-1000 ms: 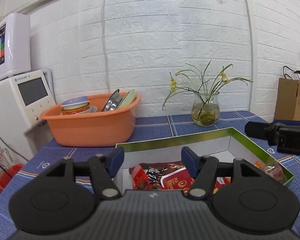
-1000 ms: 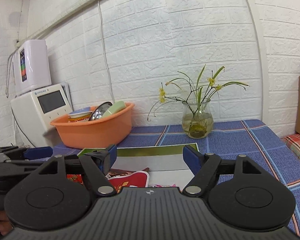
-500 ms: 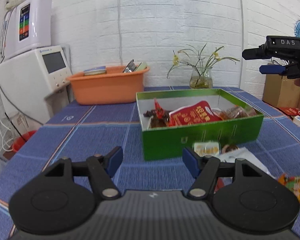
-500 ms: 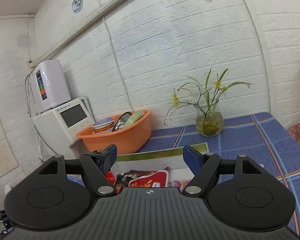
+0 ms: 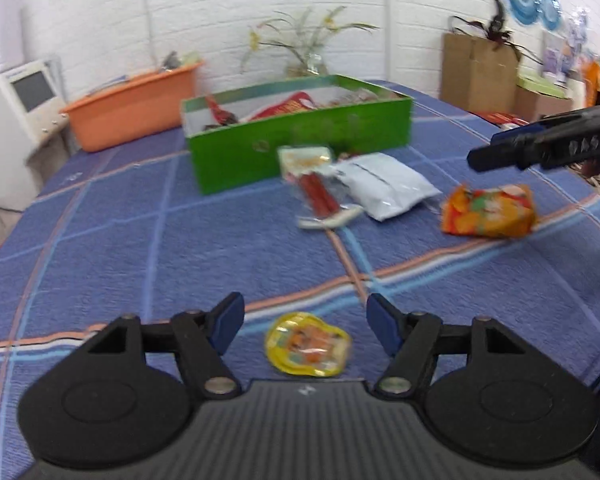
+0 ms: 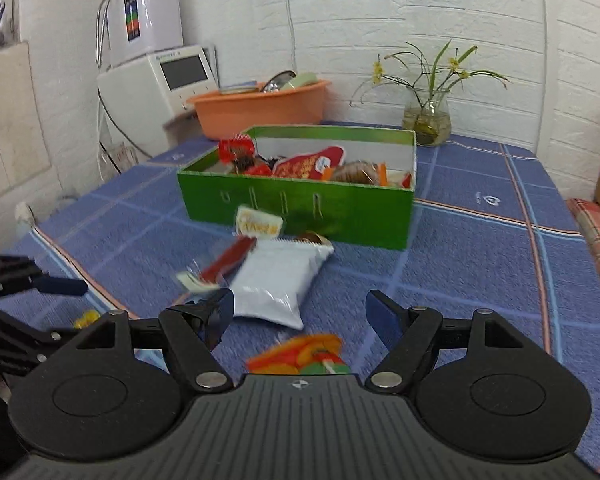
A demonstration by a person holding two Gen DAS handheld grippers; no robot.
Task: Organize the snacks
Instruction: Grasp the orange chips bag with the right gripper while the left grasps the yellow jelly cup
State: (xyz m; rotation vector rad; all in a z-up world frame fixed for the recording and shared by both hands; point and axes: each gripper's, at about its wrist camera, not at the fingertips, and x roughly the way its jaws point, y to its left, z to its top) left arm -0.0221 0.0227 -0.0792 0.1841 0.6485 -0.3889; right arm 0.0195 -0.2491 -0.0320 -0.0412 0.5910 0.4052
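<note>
Table cover [image 6: 480, 264] — woven cloth, matt. Green box [image 6: 300, 208] — glossy printed cardboard. White pouch [image 6: 276, 280] — smooth plastic film. Basin [image 6: 260, 108]: matt orange plastic. Vase [image 6: 427, 118]: clear glass.

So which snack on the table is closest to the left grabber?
The small yellow packet, lying on the cloth right between the left gripper's open fingers. The white bag and orange bag lie farther off, nearer the green box.

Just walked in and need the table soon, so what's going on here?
A person is sorting snacks into the green box, which already holds several packets. Both tools are open and empty. The left tool hovers over a small yellow packet; the right tool hangs above an orange packet. A white bag and a red stick snack lie loose on the blue cloth.
</note>
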